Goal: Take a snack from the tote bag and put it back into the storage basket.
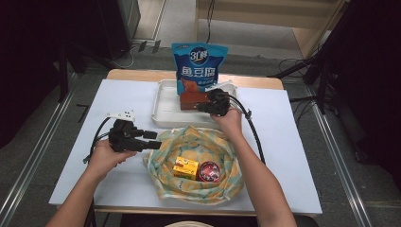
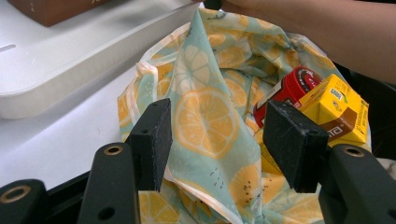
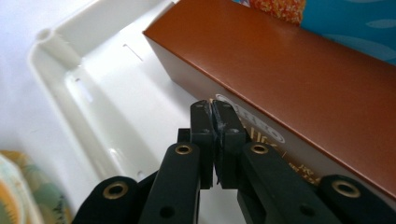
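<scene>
Tray: holds a brown box at its right end, with a blue bag upright behind the box. Cloth, just in front of the tray: holds a yellow carton and a red tin, side by side. Right gripper: jaws pressed together, empty, tips at the box's side, seen in its own view. Left gripper: jaws apart astride a raised fold of cloth, left of the carton; pads not pressing it.
</scene>
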